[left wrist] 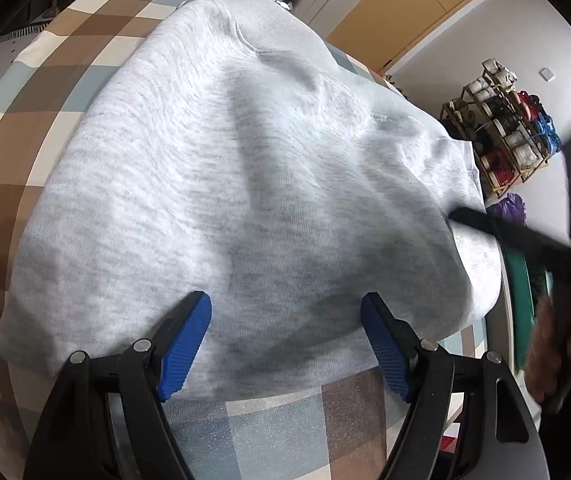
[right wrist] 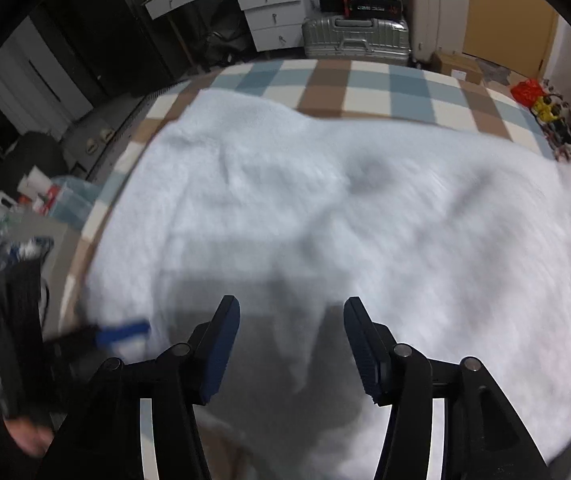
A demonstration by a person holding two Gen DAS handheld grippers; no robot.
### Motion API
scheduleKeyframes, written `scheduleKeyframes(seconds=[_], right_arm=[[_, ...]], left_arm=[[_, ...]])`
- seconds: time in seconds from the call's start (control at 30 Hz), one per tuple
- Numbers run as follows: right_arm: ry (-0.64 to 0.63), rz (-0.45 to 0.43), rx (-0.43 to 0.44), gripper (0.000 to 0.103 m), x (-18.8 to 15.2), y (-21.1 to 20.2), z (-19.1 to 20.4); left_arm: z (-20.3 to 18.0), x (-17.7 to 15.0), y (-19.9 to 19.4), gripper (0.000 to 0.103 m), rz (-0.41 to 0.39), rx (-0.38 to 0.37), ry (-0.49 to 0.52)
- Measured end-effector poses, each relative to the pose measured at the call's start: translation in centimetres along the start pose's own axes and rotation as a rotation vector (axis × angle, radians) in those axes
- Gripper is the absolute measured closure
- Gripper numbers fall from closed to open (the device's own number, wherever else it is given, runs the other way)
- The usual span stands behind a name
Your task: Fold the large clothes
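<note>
A large light grey sweatshirt (left wrist: 225, 184) lies spread on a checked brown, blue and cream tablecloth (left wrist: 45, 92). My left gripper (left wrist: 285, 304) is open, its blue pads (left wrist: 185, 344) over the garment's near edge, holding nothing. In the right wrist view the same sweatshirt (right wrist: 345, 220) fills the frame, blurred. My right gripper (right wrist: 291, 308) is open above the cloth, empty. The right gripper's black finger also shows in the left wrist view (left wrist: 505, 232) at the garment's right edge. The left gripper's blue pad shows in the right wrist view (right wrist: 121, 332) at the left edge.
A silver suitcase (right wrist: 355, 40) and white drawers (right wrist: 273, 12) stand beyond the table. A rack of spools (left wrist: 501, 132) stands by the wall at right. A green object (left wrist: 521, 280) lies at the table's right edge. Clutter (right wrist: 25, 216) sits left of the table.
</note>
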State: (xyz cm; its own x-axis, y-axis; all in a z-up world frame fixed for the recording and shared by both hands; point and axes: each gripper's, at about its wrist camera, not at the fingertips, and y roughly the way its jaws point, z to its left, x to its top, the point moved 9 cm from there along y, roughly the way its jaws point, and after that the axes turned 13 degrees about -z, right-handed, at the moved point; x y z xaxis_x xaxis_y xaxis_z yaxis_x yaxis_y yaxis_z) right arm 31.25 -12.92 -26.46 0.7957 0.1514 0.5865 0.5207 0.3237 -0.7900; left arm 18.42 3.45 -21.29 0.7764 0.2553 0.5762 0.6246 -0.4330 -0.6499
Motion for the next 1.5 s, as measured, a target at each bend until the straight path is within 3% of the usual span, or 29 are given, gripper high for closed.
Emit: scheduleKeyframes(seconds=[0.1, 0.2, 0.27, 0.33, 0.4, 0.43, 0.47, 0.53, 0.6, 0.73, 0.77, 0.83, 0.93, 1.07, 1.17, 1.2, 1.27, 1.33, 1.43, 1.5], right_arm=[[-0.009, 0.042, -0.003, 0.048, -3.4, -2.5, -0.6], [0.052, 0.153, -0.014, 0.028, -7.0, -1.3, -1.8], [0.008, 0.046, -0.003, 0.005, -7.5, -1.4, -0.5], [-0.128, 0.015, -0.105, 0.003, -8.2, -0.9, 1.2], [-0.149, -0.024, -0.171, 0.007, -8.2, -1.4, 1.9], [-0.116, -0.066, -0.169, 0.014, -7.8, -2.4, 2.0], [-0.057, -0.113, -0.134, 0.020, -7.3, -3.5, 2.1], [0.176, -0.244, 0.016, 0.022, -6.4, -6.9, 1.5], [0.342, -0.387, 0.074, 0.023, -6.2, -10.1, 0.1], [0.361, -0.505, -0.034, 0.053, -6.5, -13.0, -1.9], [0.370, -0.526, -0.025, 0.054, -6.0, -13.4, -2.2], [0.371, -0.598, -0.050, 0.054, -5.5, -14.5, -3.1], [0.323, -0.603, -0.109, 0.054, -5.2, -14.4, -3.8], [0.342, -0.576, -0.116, 0.053, -5.8, -13.4, -4.3], [0.398, -0.561, -0.106, 0.053, -7.1, -14.4, -5.5], [0.417, -0.563, -0.108, 0.053, -7.3, -14.8, -5.9], [0.453, -0.569, -0.109, 0.053, -7.7, -15.2, -7.4], [0.516, -0.559, -0.086, 0.053, -8.3, -15.3, -8.5], [0.698, -0.545, -0.026, 0.053, -9.9, -15.6, -11.4], [0.752, -0.558, -0.046, 0.053, -10.5, -15.9, -13.1]], left_arm=[[-0.1, 0.0, 0.1, 0.030, 0.000, 0.016, 0.002], [-0.2, 0.3, 0.4, 0.026, -0.004, 0.010, -0.020], [-0.3, 0.6, 0.5, 0.024, -0.016, 0.013, -0.006], [-0.8, 0.8, 0.5, 0.024, -0.042, 0.041, 0.079], [-1.2, 0.9, -0.2, 0.024, -0.079, 0.075, 0.171], [-1.6, 1.0, -0.7, 0.024, -0.089, 0.053, 0.179], [-2.3, 1.3, -1.5, 0.024, -0.110, 0.006, 0.178], [-3.3, 2.0, -3.3, 0.024, -0.168, -0.044, 0.172], [-4.8, 3.0, -4.9, 0.024, -0.222, -0.121, 0.150], [-7.8, 4.8, -5.4, 0.024, -0.291, -0.237, 0.096], [-8.8, 4.8, -4.4, 0.024, -0.261, -0.264, 0.088], [-10.0, 3.5, -1.1, 0.024, -0.127, -0.276, 0.094], [-9.1, 1.1, 3.4, 0.025, 0.012, -0.112, 0.139], [-9.5, 0.2, 5.3, 0.024, 0.036, 0.029, 0.269], [-9.9, 0.4, 5.2, 0.022, 0.035, 0.067, 0.254], [-10.2, 0.7, 4.8, 0.022, 0.040, 0.067, 0.211], [-12.2, 1.9, 4.1, 0.022, 0.048, -0.028, 0.114], [-16.5, 3.2, 3.9, 0.021, 0.103, -0.160, 0.153], [-20.7, 5.1, 6.4, 0.021, 0.161, -0.102, 0.278], [-22.4, 5.7, 8.6, 0.021, 0.183, -0.046, 0.365]])
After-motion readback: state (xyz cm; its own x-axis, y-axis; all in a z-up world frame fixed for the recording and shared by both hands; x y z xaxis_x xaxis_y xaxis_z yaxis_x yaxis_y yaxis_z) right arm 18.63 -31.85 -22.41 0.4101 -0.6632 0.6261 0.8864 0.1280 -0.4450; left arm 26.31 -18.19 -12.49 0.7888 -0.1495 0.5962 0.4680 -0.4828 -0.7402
